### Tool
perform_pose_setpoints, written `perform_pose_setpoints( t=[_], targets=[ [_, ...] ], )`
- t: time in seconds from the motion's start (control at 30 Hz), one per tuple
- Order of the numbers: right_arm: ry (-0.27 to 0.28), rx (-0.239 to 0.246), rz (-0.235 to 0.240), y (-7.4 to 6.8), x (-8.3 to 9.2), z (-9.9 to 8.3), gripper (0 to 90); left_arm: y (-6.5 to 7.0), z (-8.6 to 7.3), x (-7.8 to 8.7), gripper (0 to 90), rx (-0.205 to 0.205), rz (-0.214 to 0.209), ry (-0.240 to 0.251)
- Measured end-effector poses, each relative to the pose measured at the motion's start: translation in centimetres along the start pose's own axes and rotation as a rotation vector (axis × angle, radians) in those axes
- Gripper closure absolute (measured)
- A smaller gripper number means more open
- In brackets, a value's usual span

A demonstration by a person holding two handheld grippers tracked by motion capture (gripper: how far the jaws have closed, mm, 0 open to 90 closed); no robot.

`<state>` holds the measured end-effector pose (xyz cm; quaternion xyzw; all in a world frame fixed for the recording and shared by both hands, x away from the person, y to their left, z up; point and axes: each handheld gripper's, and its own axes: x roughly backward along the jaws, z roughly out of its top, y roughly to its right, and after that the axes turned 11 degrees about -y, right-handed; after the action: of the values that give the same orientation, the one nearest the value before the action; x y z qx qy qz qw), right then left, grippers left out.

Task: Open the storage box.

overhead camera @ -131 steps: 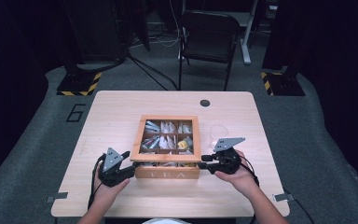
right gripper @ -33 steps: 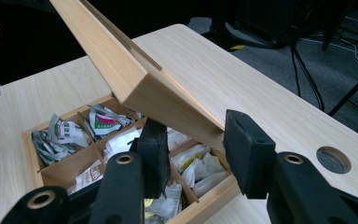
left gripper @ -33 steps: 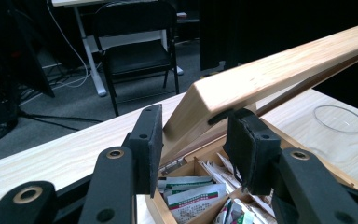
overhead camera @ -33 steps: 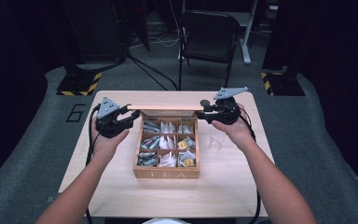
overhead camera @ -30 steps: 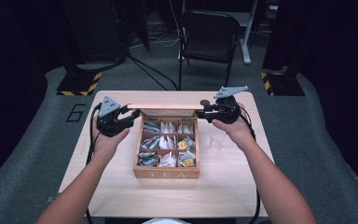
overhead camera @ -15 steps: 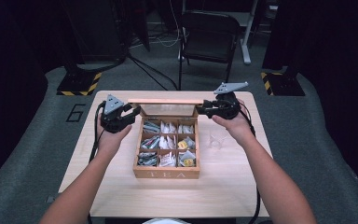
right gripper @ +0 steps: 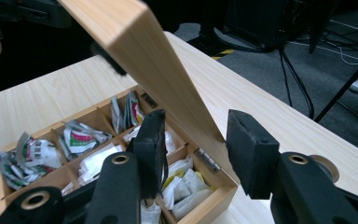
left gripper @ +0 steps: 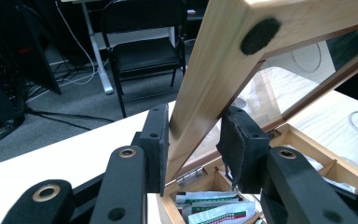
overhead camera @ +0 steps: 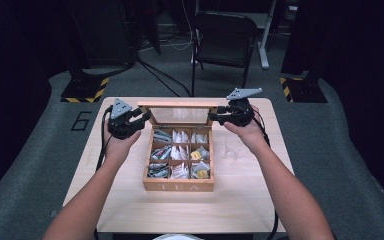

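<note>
A wooden tea box [overhead camera: 179,186] sits mid-table with several compartments of tea bags [overhead camera: 180,152]. Its glass-paned lid [overhead camera: 180,114] stands raised at the back on its hinges. My left gripper [overhead camera: 147,116] is at the lid's left end. In the left gripper view, both pads press the lid's side frame [left gripper: 200,102], so the left gripper [left gripper: 193,140] is shut on it. My right gripper [overhead camera: 213,116] is at the lid's right end. In the right gripper view it [right gripper: 196,140] is open astride the lid edge [right gripper: 168,79], which rests against the right pad [right gripper: 249,154].
The light wooden table [overhead camera: 130,200] has bare room left, right and in front of the box. A round grommet [right gripper: 324,163] sits in the tabletop beyond the right gripper. A black folding chair [overhead camera: 225,40] and floor cables stand behind the table.
The box was closed 4.4 s ago with both grippers at its front. Over the last second both grippers moved farther back and the lid swung up steeper.
</note>
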<state>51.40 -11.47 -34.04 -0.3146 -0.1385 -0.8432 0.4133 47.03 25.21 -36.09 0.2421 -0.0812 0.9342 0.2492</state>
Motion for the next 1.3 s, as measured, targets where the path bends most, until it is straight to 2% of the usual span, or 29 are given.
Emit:
perform_pose_setpoints(
  t=[0.17,0.33,0.6,0.73,1.03,1.23,1.3],
  targets=[
    [-0.004,-0.004,-0.014,0.3,-0.6,-0.1,56.8,-0.2,0.2,-0.2,63.3,0.007,-0.006,-0.001],
    [0.000,-0.017,-0.006,0.9,-1.2,-0.1,56.8,-0.4,0.5,-0.3,63.3,0.004,-0.009,-0.012],
    [0.011,-0.020,-0.017,1.0,-1.6,0.0,59.9,-0.7,0.6,-0.7,63.2,0.013,-0.016,0.007],
    [0.015,-0.023,-0.020,1.2,-1.7,0.2,60.8,-1.0,0.8,-0.8,63.1,0.015,-0.021,-0.002],
    [-0.005,-0.022,-0.029,1.5,-1.9,0.9,62.2,-1.2,0.7,-2.2,61.7,0.020,-0.003,-0.021],
    [0.007,-0.030,-0.025,1.9,-2.0,0.9,62.2,-1.7,0.5,-3.0,63.0,0.021,-0.015,-0.034],
    [0.000,-0.036,-0.022,2.1,-2.2,0.9,61.7,-1.8,0.5,-3.2,63.9,0.010,-0.013,-0.036]
  ],
)
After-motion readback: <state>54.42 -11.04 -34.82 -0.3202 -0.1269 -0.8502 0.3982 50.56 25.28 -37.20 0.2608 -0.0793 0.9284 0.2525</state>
